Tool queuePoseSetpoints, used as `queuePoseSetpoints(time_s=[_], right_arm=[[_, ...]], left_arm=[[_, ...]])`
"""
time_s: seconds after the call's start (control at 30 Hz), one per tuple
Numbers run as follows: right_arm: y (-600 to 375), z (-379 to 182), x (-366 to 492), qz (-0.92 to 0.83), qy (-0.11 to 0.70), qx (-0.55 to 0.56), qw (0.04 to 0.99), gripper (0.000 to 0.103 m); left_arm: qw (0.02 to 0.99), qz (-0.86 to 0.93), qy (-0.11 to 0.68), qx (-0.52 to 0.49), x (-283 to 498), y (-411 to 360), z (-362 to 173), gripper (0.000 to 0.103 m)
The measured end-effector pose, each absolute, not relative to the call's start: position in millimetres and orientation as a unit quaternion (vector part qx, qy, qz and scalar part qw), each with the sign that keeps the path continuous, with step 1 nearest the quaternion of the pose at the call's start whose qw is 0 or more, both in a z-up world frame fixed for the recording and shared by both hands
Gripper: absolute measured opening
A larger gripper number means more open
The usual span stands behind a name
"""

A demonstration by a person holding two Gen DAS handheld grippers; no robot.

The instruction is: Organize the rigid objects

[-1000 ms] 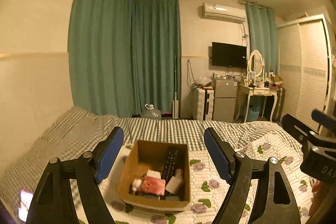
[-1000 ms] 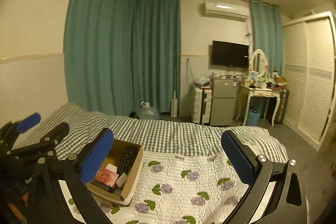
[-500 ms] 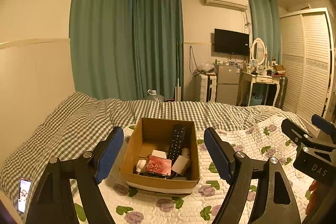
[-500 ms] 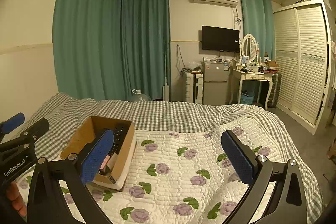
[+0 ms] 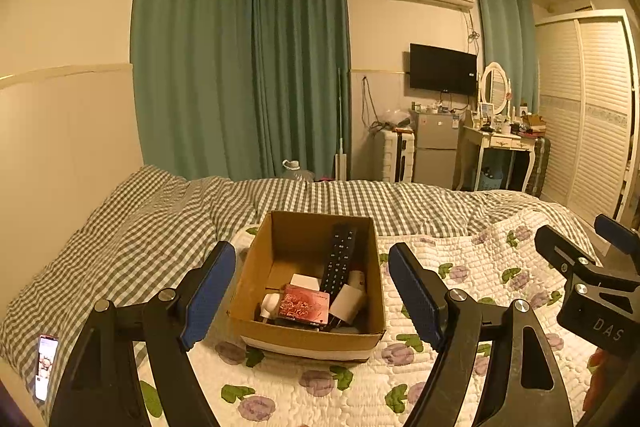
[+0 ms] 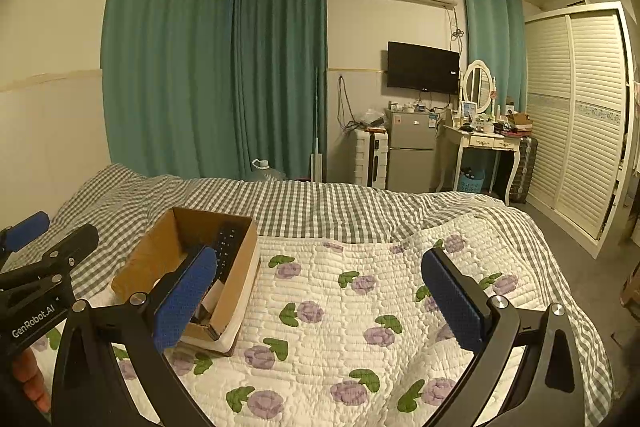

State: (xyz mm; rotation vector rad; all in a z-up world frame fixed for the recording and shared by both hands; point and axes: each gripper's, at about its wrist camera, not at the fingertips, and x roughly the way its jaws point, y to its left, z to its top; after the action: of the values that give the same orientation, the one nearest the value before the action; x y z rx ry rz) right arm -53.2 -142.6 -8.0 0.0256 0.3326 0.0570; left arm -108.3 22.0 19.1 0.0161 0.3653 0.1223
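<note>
Cardboard box (image 5: pixel 308 335) on floral quilt (image 5: pixel 460 267), open top. Inside box: black remote (image 5: pixel 340 259) leaning on far wall, red card (image 5: pixel 306 305) at near side, white items beside card (kinds unclear). Left gripper (image 5: pixel 310 291) jaws wide, nothing between pads, box seen through gap. Right gripper (image 6: pixel 320 301) right of box, jaws wide, nothing held. Phone (image 5: pixel 45 367) left of box on checked blanket.

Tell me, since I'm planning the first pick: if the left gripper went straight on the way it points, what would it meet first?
Probably the cardboard box: it sits centred between the open left gripper fingers, its near wall closest. Depth is unclear, so the gripper might instead clear the rim and meet the red card inside.
</note>
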Motion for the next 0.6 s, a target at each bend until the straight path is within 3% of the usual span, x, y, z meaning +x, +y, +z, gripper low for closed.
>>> queuePoseSetpoints(time_s=[0.6], right_arm=[[-139.9,-10.9,-51.9,0.033,0.173,0.012,0.984,0.103]], left_arm=[[0.980,0.056,0.189,0.009,-109.6,21.5,15.5,0.082]])
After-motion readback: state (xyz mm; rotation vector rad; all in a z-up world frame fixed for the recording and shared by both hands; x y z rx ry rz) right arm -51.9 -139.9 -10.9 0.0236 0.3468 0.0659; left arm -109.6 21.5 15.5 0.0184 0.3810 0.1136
